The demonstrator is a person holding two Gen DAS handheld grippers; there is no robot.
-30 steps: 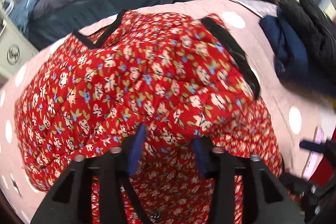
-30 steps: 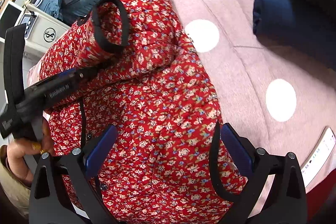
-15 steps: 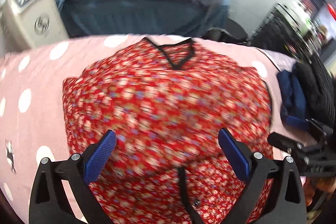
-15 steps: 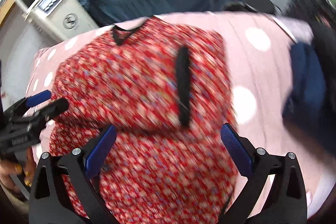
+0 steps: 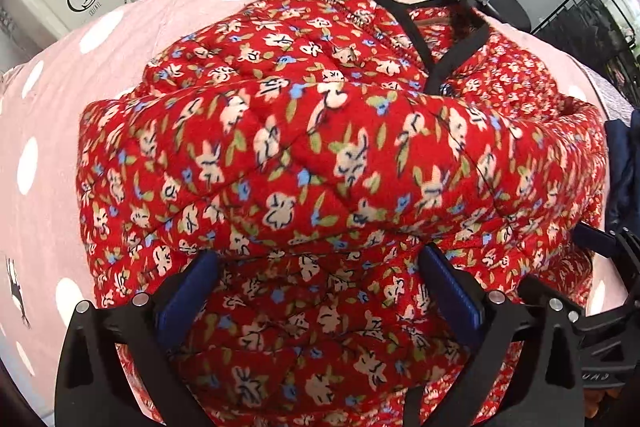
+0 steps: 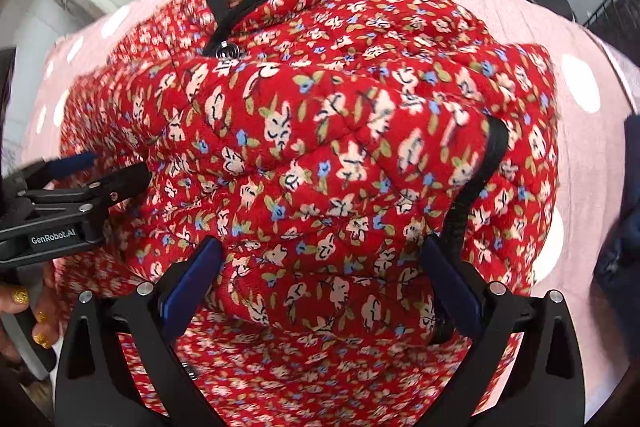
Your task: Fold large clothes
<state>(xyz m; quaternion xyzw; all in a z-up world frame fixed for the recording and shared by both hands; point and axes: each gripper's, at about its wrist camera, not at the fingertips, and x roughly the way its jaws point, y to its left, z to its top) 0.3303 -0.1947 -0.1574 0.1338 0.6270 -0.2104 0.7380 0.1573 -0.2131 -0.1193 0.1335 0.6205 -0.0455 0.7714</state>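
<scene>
Left tool (image 5: 316,291) opening and right tool (image 6: 320,283) wide, both empty, side by side right over red flowery jacket (image 5: 320,155), neck end far.

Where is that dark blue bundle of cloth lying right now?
The dark blue bundle lies on the pink dotted bedspread, at the right edge of both views, just beyond the red floral jacket.
</scene>
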